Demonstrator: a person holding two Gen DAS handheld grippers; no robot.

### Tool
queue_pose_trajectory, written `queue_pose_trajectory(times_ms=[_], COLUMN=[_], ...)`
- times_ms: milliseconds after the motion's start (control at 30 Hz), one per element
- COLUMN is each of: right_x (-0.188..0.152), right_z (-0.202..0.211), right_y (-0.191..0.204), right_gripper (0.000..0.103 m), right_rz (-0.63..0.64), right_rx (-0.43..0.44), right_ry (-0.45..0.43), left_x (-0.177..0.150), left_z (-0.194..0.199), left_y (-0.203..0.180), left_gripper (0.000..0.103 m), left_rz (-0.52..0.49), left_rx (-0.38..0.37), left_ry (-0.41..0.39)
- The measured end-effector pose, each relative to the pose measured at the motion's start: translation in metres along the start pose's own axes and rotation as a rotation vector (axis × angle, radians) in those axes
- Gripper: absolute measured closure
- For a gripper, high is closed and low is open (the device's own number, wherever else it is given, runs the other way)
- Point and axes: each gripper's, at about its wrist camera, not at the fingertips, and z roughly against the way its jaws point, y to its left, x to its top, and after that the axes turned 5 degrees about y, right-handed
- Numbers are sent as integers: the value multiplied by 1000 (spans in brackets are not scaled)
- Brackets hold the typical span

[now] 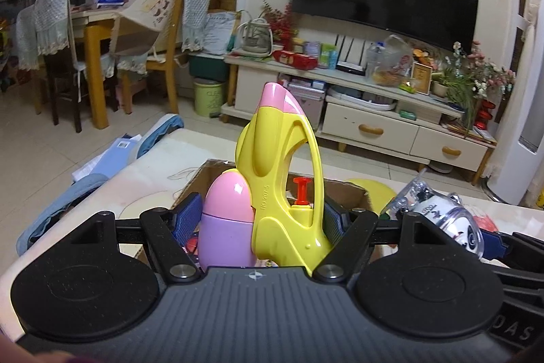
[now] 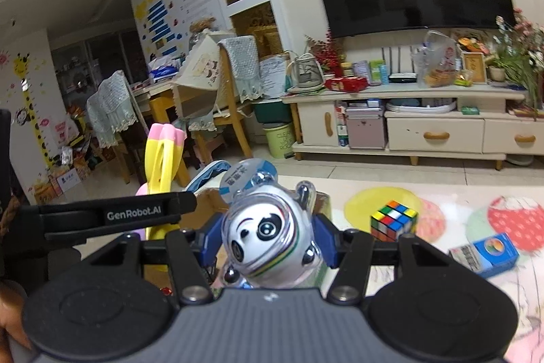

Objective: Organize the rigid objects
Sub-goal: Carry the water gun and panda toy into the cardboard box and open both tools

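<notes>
Both jaws grip: left gripper [image 1: 258, 220] spread wide around the yellow water gun [image 1: 282, 172], right gripper [image 2: 268, 242] half-closed on the panda figure [image 2: 268, 237]; keep them level over the cardboard box [image 1: 343, 193] before you release.

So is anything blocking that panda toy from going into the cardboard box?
Nothing visible does. The right hand-held gripper holds the panda toy right by the cardboard box. The left hand-held gripper, holding a water gun, is alongside, not between them.
</notes>
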Motion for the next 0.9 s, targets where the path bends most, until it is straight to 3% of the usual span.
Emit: queue_pose_trajectory(times_ms=[333,900], right_x=[-3,-17], right_z=[-39,-74], right_y=[13,29], right_gripper=[47,47], right_rz=[115,233], right_rx=[2,-17], right_ry=[72,160], left_x=[2,-3], left_z=[-12,-28], left_y=[-2,-3], left_gripper=[12,12], left_rz=[41,16], left_rx=[22,69], left_ry=[52,145])
